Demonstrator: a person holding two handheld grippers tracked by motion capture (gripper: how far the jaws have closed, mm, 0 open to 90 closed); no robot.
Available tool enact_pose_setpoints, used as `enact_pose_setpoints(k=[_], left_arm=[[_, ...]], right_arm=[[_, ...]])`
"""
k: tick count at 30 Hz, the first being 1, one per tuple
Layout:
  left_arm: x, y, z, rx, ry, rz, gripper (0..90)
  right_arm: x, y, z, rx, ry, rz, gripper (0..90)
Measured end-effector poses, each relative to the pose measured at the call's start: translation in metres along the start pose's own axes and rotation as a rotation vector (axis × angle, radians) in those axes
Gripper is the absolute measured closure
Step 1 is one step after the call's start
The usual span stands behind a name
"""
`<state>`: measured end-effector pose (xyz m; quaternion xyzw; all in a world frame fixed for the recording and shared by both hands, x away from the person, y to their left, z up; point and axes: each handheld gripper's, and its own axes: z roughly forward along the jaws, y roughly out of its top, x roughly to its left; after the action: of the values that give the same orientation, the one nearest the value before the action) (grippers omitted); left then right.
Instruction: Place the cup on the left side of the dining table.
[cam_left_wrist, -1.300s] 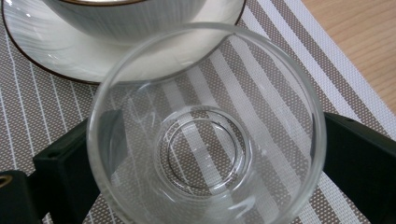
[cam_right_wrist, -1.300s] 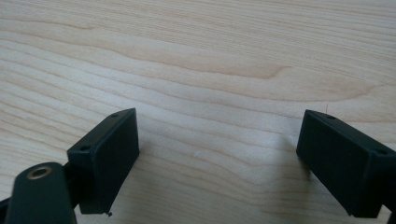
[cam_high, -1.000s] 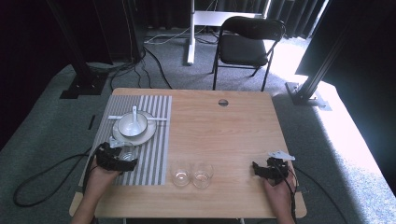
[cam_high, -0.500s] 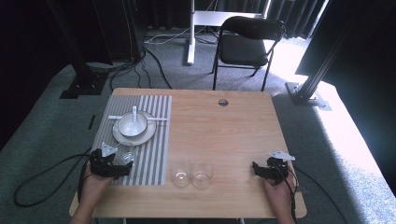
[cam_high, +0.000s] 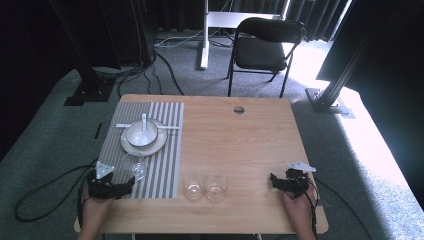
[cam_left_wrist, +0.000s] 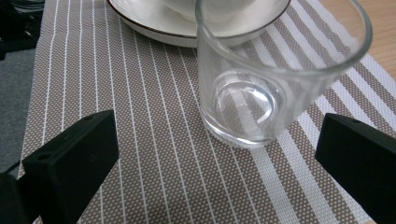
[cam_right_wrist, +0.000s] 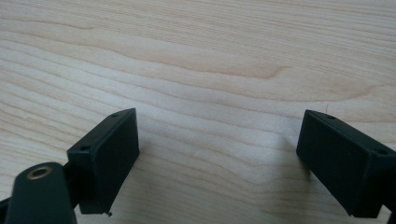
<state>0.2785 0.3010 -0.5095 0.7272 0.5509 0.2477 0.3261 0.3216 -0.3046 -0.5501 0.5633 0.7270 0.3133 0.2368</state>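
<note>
the clear drinking glass (cam_left_wrist: 261, 88) stands upright on the grey striped placemat (cam_left_wrist: 140, 140), its rim cut off, hiding part of the white plate (cam_left_wrist: 154, 23) just behind. the left gripper (cam_high: 112, 189) is spread wide, apart from the glass. the right gripper (cam_right_wrist: 217, 163) gapes empty over bare wooden table (cam_right_wrist: 210, 56); two more glasses (cam_high: 205, 187) stand beside the placemat.
</note>
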Motion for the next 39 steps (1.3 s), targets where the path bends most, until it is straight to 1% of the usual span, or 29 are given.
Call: enact_pose_setpoints(k=[2, 7, 12, 14, 16, 18, 20, 22, 23, 24, 25, 27, 28, 30, 33, 39], left_arm=[[-0.001, -0.002, -0.001, 0.005, 0.019, 0.011, 0.2], [-0.002, -0.011, -0.008, -0.008, 0.025, 0.007, 0.2], [-0.001, -0.022, -0.013, -0.003, 0.021, 0.0, 0.2], [-0.001, -0.025, -0.015, -0.002, 0.026, 0.001, 0.2], [-0.001, -0.028, -0.016, 0.018, 0.049, 0.002, 0.2], [0.002, -0.031, -0.018, 0.011, 0.044, -0.014, 0.2], [0.003, -0.035, -0.02, 0.011, 0.065, -0.017, 0.2], [0.003, -0.039, -0.023, 0.011, 0.067, -0.021, 0.2], [0.003, -0.042, -0.025, 0.023, 0.073, -0.018, 0.2], [0.003, -0.042, -0.025, 0.023, 0.073, -0.018, 0.2], [0.004, -0.045, -0.027, 0.03, 0.082, -0.019, 0.2], [0.004, -0.048, -0.032, 0.013, 0.086, -0.024, 0.2], [0.005, -0.05, -0.033, 0.012, 0.087, -0.024, 0.2], [0.006, -0.053, -0.038, -0.004, 0.078, -0.035, 0.2], [0.008, -0.058, -0.042, -0.005, 0.081, -0.031, 0.2], [0.011, -0.068, -0.049, 0.006, 0.083, -0.036, 0.2]], right_arm=[[0.0, 0.0, 0.0, 0.0, 0.0, 0.001, 12.5], [0.0, 0.0, 0.0, 0.0, 0.0, 0.001, 12.5], [0.0, 0.0, 0.0, 0.0, 0.0, 0.001, 12.5], [0.0, 0.0, 0.0, 0.0, 0.0, 0.001, 12.5], [0.0, 0.0, 0.0, 0.0, 0.0, 0.0, 12.5], [0.0, 0.0, 0.0, 0.0, 0.0, 0.001, 12.5], [0.0, 0.0, 0.0, 0.001, 0.0, 0.001, 12.5], [0.0, 0.0, 0.0, 0.0, 0.0, 0.001, 12.5], [0.0, 0.0, 0.0, 0.0, 0.0, 0.001, 12.5], [0.0, 0.0, 0.0, 0.0, 0.0, 0.001, 12.5], [0.0, 0.0, 0.0, 0.0, 0.0, 0.001, 12.5], [0.0, 0.0, 0.0, 0.0, 0.0, 0.0, 12.5], [0.0, 0.0, 0.0, 0.0, 0.0, 0.0, 12.5], [0.0, 0.0, 0.0, 0.0, 0.0, 0.001, 12.5], [0.0, 0.0, 0.0, 0.0, 0.0, 0.0, 12.5], [0.0, 0.0, 0.0, 0.0, 0.0, 0.0, 12.5]])
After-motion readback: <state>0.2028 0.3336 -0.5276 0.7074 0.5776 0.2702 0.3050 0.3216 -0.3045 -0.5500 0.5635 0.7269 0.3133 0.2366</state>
